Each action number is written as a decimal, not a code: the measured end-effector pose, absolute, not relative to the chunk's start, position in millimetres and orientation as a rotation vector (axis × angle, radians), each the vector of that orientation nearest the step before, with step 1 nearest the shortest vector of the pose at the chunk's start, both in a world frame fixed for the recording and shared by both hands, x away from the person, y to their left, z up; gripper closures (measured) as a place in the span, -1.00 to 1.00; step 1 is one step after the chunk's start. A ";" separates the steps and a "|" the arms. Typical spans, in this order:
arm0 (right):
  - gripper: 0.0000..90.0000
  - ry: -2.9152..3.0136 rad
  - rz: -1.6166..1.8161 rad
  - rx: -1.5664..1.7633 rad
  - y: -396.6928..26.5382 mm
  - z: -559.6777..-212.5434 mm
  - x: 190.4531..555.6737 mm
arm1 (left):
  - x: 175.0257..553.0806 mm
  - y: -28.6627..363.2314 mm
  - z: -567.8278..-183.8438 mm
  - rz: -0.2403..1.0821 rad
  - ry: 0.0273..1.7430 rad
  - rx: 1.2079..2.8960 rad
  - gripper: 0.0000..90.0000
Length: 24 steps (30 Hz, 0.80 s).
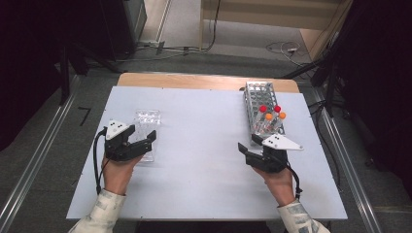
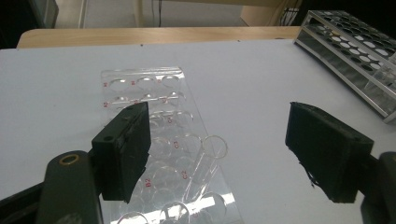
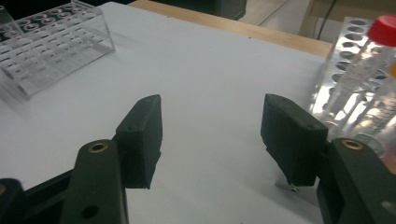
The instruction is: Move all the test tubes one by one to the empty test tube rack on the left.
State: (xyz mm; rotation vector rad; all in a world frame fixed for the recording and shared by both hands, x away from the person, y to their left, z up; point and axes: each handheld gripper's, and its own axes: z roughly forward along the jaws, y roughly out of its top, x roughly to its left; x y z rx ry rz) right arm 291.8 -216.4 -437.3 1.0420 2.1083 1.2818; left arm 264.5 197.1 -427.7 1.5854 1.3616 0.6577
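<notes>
A clear plastic well rack (image 1: 147, 127) lies flat on the left of the white table (image 1: 204, 145). In the left gripper view a clear open-mouthed tube (image 2: 208, 158) rests on that rack (image 2: 159, 93), between the jaws but touched by neither pad. My left gripper (image 1: 145, 141) (image 2: 224, 154) stands open over the rack's near end. My right gripper (image 1: 248, 144) (image 3: 212, 135) is open with nothing between its jaws, just in front of the metal tube rack (image 1: 260, 97). That metal rack (image 3: 336, 70) holds capped tubes, two red (image 1: 263, 108) and two orange (image 1: 268, 116).
The metal rack (image 2: 355, 56) stands at the table's right side, most of its holes bare. A wooden table edge (image 1: 204, 81) runs along the back. Cables lie on the floor beyond. Metal rails flank the table left and right.
</notes>
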 end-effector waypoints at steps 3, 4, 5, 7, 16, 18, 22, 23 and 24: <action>-0.18 2.084 1.276 1.071 -223.3 -436.3 295.0 | 264.2 197.5 -427.2 0.665 1.366 1.580 -0.54; -0.18 2.074 1.266 1.082 -225.3 -436.2 296.2 | 263.9 197.3 -427.0 0.668 1.367 1.574 -0.54; -0.18 2.065 1.261 1.092 -227.0 -436.3 297.4 | 263.7 197.5 -426.8 0.670 1.366 1.573 -0.55; -0.18 2.052 1.245 1.106 -231.0 -436.7 299.9 | 263.4 197.6 -426.5 0.673 1.365 1.572 -0.55; -0.11 1.975 1.209 1.209 -244.4 -442.2 317.6 | 263.7 199.5 -423.7 0.671 1.364 1.551 -0.57; -0.06 1.961 1.194 1.233 -245.6 -445.6 324.4 | 264.0 201.9 -423.8 0.670 1.375 1.542 -0.58; 0.09 1.946 1.171 1.244 -246.9 -450.4 331.4 | 263.7 204.4 -423.3 0.658 1.376 1.530 -0.58; 0.13 1.940 1.175 1.240 -246.9 -450.5 332.3 | 264.3 204.4 -423.4 0.657 1.376 1.527 -0.58; 0.17 1.932 1.177 1.237 -246.7 -450.4 333.0 | 264.3 204.1 -423.6 0.662 1.376 1.533 -0.58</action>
